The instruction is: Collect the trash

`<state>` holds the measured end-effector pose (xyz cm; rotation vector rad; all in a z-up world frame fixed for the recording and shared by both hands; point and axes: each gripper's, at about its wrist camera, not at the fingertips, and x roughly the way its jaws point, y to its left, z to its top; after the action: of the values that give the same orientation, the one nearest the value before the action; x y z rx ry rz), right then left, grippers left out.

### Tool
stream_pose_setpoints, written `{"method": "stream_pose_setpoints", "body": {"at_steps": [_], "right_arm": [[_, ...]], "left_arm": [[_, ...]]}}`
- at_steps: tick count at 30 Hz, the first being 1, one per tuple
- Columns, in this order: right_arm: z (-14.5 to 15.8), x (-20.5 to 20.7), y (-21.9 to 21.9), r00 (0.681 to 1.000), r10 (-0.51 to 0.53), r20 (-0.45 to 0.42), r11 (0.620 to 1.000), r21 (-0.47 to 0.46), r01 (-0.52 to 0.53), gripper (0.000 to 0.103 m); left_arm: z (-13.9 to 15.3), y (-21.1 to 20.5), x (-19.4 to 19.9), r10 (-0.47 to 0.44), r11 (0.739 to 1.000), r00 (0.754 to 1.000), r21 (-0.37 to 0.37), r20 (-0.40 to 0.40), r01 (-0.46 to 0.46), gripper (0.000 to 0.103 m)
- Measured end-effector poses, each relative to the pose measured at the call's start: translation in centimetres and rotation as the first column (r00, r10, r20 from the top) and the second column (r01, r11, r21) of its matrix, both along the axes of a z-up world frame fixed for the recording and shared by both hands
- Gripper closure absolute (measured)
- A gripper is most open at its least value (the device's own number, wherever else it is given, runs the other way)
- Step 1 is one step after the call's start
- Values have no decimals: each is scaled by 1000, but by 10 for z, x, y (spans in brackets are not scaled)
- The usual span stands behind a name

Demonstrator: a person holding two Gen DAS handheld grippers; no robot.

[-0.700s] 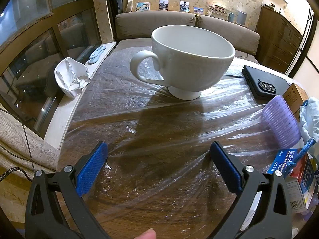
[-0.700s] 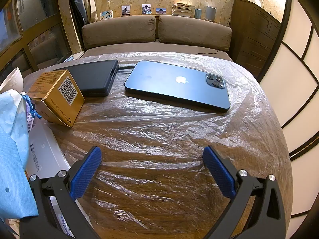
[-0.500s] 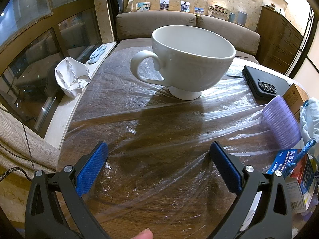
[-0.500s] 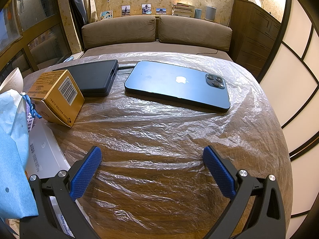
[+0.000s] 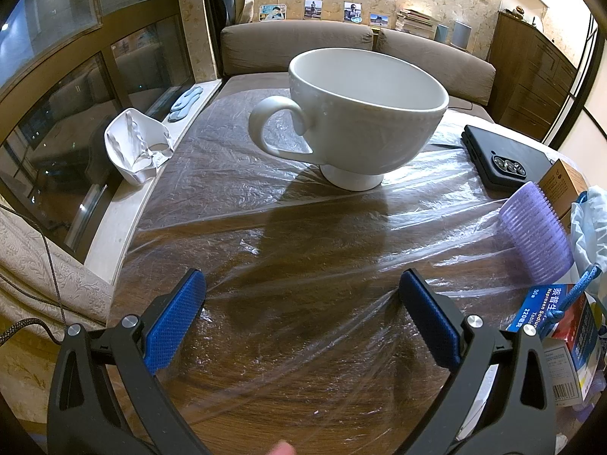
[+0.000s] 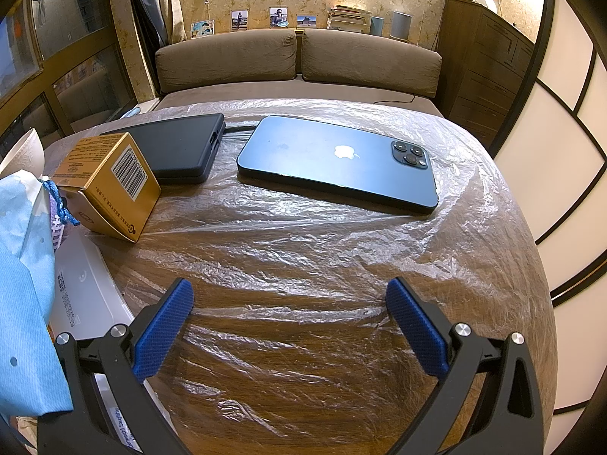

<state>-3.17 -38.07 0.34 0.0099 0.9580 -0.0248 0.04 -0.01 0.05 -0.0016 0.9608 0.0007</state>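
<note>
Presently, in the left wrist view, the left gripper [image 5: 301, 313] hovers with jaws spread and empty over the film-covered counter [image 5: 303, 398], short of the white cup [image 5: 360, 113]; a medicine carton [image 5: 557, 326] lies right of the cup. Right wrist view: right gripper [image 6: 290, 320] likewise agape, empty. Only here appear the yellow box [image 6: 110, 185] and blue phone [image 6: 337, 165]. Advise approaching the box low, squarely.
</note>
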Motion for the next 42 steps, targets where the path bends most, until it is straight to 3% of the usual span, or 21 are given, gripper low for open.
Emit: {"method": "stream_pose_setpoints", "body": {"at_steps": [7, 10, 15, 19, 21, 23, 27, 31, 34, 37, 39, 42], "right_arm": [[0, 0, 0, 1000, 0, 0, 1000, 0, 0, 4], [0, 0, 0, 1000, 0, 0, 1000, 0, 0, 4], [0, 0, -1, 1000, 0, 0, 1000, 0, 0, 4], [0, 1, -3, 1000, 12, -9, 1000, -2, -12, 4], [3, -2, -6, 1000, -24, -17, 1000, -18, 24, 4], [16, -13, -8, 999, -39, 36, 999, -34, 40, 4], [57, -37, 5, 987, 50, 151, 996, -82, -38, 4], [96, -52, 26, 952, 195, 234, 981, -49, -189, 4], [114, -60, 44, 937, 246, 248, 969, -74, -235, 4], [116, -58, 49, 954, 209, 215, 971, -160, -176, 4], [127, -67, 46, 951, 212, 226, 977, -80, -199, 4], [125, -69, 53, 946, 241, 216, 955, 121, -271, 4]], "left_arm": [[3, 2, 1, -15, 1000, 1000, -12, -17, 15, 1], [17, 7, -8, -37, 998, 999, -47, 21, 38, 1], [43, 5, -37, -167, 981, 984, -89, 63, 172, 1], [55, -20, -72, -304, 950, 950, -47, 73, 308, 1], [56, -32, -89, -361, 928, 930, -76, 67, 365, 1], [60, -46, -108, -401, 909, 914, -98, 64, 406, 1], [58, -76, -142, -495, 860, 866, -103, 70, 500, 1], [44, -112, -167, -579, 812, 813, -53, 66, 582, 1], [29, -127, -173, -590, 805, 807, -51, 34, 591, 1], [20, -127, -174, -575, 816, 818, -71, 12, 574, 1], [19, -123, -173, -560, 825, 828, -83, 16, 560, 1], [18, -121, -170, -545, 834, 838, -84, 25, 545, 1]]}}
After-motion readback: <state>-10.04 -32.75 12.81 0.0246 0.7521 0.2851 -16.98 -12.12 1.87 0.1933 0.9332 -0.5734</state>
